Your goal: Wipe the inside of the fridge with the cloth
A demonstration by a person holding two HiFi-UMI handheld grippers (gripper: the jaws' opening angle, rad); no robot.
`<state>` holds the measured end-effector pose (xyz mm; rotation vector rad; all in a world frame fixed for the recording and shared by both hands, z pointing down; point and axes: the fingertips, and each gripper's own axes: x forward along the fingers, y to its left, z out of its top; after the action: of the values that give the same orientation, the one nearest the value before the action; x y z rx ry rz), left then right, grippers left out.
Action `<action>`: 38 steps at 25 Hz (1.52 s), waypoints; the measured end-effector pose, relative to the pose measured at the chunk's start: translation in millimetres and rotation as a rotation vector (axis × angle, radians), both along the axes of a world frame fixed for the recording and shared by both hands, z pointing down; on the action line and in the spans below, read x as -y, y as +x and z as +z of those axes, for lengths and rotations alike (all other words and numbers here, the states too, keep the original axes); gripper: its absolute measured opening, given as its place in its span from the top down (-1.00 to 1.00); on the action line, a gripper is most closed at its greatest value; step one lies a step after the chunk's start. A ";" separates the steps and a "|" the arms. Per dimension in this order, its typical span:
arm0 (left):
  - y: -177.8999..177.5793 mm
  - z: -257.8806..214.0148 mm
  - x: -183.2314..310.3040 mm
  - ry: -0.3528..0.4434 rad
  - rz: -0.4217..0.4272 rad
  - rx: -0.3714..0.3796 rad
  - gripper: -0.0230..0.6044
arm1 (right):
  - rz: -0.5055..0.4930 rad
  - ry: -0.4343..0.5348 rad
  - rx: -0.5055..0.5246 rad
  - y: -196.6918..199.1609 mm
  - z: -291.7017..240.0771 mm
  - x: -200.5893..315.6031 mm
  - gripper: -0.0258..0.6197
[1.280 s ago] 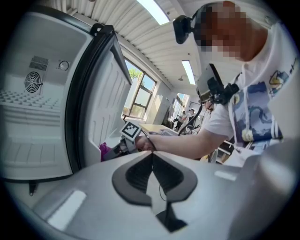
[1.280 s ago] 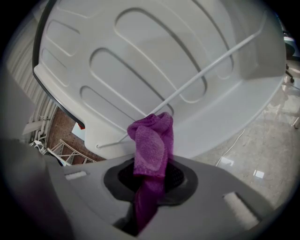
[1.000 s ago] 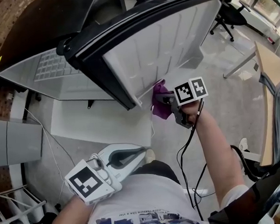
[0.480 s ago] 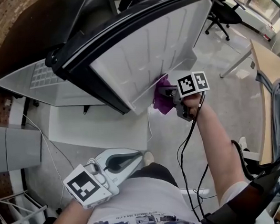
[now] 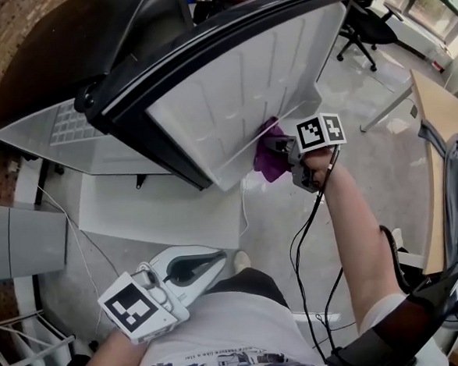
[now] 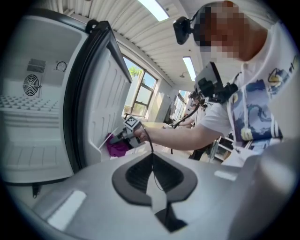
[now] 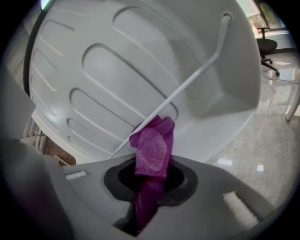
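Head view: I look steeply down from above onto the open fridge door (image 5: 238,84), upper centre. Left gripper view: low and farther back, same door at frame left. Right gripper view: close up, its inner panel fills my frame.

Cloth (image 7: 152,145) tail hidden inside right tool (image 7: 150,182); fridge (image 5: 69,127) cut off at frame edge.

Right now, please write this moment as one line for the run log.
phase: wiping fridge door inside | right gripper: shut on purple cloth, cloth at door rail | left gripper: shut, empty, held low
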<state>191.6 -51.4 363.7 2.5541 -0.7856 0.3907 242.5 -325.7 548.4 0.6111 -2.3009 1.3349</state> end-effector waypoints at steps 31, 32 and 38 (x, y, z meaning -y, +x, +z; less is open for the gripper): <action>-1.2 3.1 2.3 0.006 -0.001 0.015 0.91 | 0.269 -0.024 0.021 79.8 1.2 73.4 0.75; -1.7 3.7 2.1 0.007 -0.001 0.016 0.91 | 0.268 -0.020 0.012 81.9 1.1 74.1 0.75; 0.9 -0.3 2.1 -0.004 0.001 -0.005 0.91 | 0.277 0.004 -0.041 100.3 1.2 74.0 0.75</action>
<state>192.4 -53.5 363.4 2.5514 -0.7804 0.3854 342.8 -399.7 549.7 0.9781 -2.2475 1.4229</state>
